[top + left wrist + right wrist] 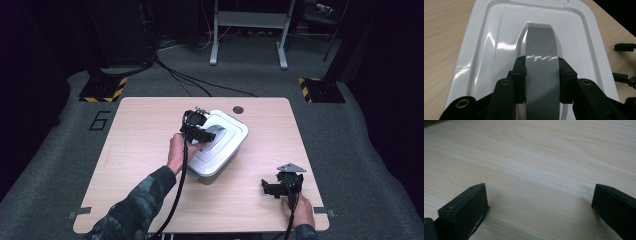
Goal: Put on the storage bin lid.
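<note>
Near the middle of the wooden surface [150,165] sits a white plastic storage box [220,150] with its lid [499,37] on. Left tongs [542,80] are clamped on the grey handle [541,50] that arches over the lid's centre, one pad on each edge. Right tongs [539,202], at about four o'clock from the box and well apart from it, stand wide with nothing between them, low over bare wood.

The table [150,165] is being lit brightly from above while the far room is being left dark. Glare is being thrown off the white lid [489,47], and near jaws are perhaps being blurred.
</note>
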`<state>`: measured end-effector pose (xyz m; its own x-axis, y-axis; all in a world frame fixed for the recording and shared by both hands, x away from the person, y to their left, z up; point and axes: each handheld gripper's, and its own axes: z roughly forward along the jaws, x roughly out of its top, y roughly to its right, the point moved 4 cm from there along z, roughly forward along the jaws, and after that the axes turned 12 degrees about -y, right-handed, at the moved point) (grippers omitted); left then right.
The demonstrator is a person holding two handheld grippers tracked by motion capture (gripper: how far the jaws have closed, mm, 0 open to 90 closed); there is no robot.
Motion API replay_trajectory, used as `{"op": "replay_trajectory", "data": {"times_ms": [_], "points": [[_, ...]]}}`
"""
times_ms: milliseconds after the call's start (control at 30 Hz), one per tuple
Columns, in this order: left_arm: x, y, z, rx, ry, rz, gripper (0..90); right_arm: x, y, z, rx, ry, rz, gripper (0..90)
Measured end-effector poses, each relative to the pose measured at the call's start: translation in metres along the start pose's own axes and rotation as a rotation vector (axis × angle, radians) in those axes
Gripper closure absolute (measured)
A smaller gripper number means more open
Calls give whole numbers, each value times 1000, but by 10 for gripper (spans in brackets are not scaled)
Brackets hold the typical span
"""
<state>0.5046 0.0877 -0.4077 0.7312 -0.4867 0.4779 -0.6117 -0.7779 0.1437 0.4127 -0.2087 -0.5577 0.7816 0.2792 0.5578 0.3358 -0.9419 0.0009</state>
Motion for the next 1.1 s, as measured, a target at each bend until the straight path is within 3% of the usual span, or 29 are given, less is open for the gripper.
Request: {"op": "replay_trajectory", "data": {"times_ms": [100,333,567,833,1100], "points": [[0,0,0,2,13,-8,590,0,0,0,0,0,1,0],[0,-3,-13,13,26,24,401,0,0,0,0,0,0,0],[-6,-14,-44,23,55,50,251,0,0,0,0,0,0,0],[-25,-39,-75,54,98,34,168,0,0,0,2,-1,-1,0],[-60,-75,-98,91,138,-11,146,0,0,0,2,-1,-1,0]]}}
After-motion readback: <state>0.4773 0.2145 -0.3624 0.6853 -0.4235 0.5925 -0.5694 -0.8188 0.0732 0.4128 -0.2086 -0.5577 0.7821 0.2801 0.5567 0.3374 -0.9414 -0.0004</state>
